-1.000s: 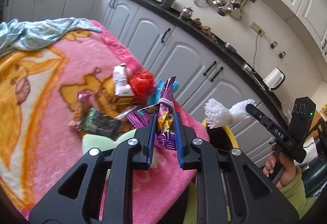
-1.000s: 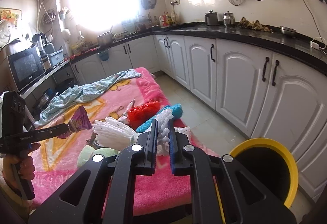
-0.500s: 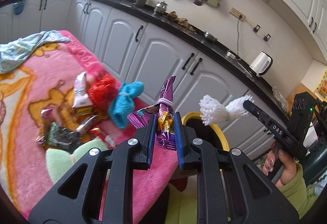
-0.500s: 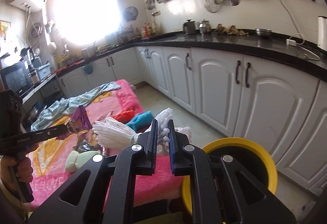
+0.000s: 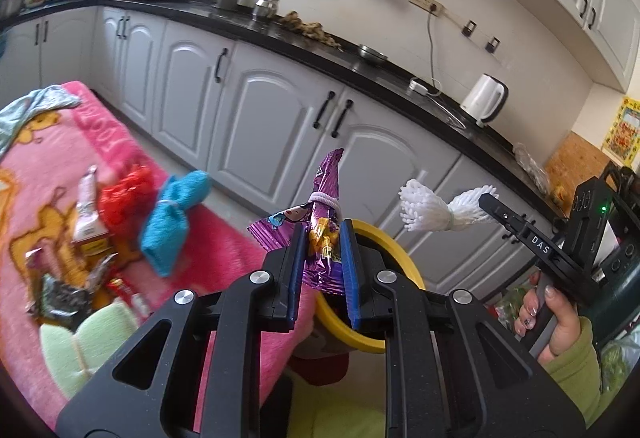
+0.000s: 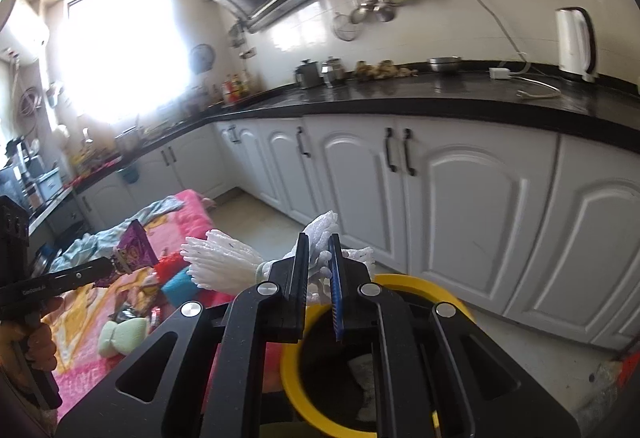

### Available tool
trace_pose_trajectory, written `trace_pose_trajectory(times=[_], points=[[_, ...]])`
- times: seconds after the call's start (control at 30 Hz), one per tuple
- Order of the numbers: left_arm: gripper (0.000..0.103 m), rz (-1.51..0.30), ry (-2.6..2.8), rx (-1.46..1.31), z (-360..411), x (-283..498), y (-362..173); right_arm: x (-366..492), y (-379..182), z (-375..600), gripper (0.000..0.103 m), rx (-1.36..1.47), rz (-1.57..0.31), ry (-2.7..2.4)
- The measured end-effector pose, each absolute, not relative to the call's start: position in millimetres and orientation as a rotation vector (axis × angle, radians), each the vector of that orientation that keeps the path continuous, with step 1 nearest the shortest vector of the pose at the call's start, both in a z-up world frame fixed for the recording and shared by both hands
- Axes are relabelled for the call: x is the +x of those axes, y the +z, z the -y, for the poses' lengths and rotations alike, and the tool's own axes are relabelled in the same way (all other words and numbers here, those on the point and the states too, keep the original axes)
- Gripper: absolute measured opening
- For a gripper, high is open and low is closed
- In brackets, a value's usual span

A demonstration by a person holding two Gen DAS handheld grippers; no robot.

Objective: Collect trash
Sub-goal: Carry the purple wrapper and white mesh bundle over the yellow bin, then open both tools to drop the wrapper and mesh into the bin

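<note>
Both grippers are swinging away from the pink blanket (image 5: 48, 174) toward the yellow-rimmed bin (image 6: 424, 284) on the right. The left gripper (image 5: 320, 258) is clamping a purple wrapper (image 5: 326, 206), the right gripper (image 6: 318, 278) a white foam net (image 6: 224, 266). Several scraps are waiting on the blanket.

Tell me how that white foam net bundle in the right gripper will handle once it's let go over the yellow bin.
The white foam net, tied at its middle, splays into loose strands, so it is probably soft and springy, not stiff. It looks very light, so it may drift rather than drop straight into the yellow bin. The right gripper pinches it easily.
</note>
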State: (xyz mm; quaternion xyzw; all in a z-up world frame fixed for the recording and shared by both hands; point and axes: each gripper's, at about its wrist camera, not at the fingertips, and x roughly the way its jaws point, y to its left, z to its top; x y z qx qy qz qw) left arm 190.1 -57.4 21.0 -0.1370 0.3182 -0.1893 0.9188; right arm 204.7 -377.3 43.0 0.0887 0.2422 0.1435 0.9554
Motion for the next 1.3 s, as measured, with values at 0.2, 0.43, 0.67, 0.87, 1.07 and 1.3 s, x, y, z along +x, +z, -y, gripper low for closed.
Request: trace_pose_trajectory(times=[0.2, 0.43, 0.67, 0.87, 1.07, 1.3], points=[[0.012, -0.69, -0.437, -0.256, 92, 206, 10, 202, 30, 404, 0.01, 0.169, -0.495, 0.2], [0.012, -0.732, -0.473, -0.236, 120, 221, -6, 202, 14, 422, 0.01, 0.151, -0.51, 0.129], [0.012, -0.769, -0.503, -0.228, 139, 235, -23, 207, -1, 425, 0.01, 0.114, -0.542, 0.097], [0.012, -0.82, -0.524, -0.228, 152, 249, -45, 218, -18, 423, 0.01, 0.092, -0.597, 0.095], [0.013, -0.872, -0.535, -0.227, 162, 264, -66, 227, -37, 420, 0.011, 0.093, -0.65, 0.106], [0.013, -0.903, -0.541, -0.215, 173, 273, -81, 237, -52, 420, 0.021, 0.126, -0.692, 0.124]])
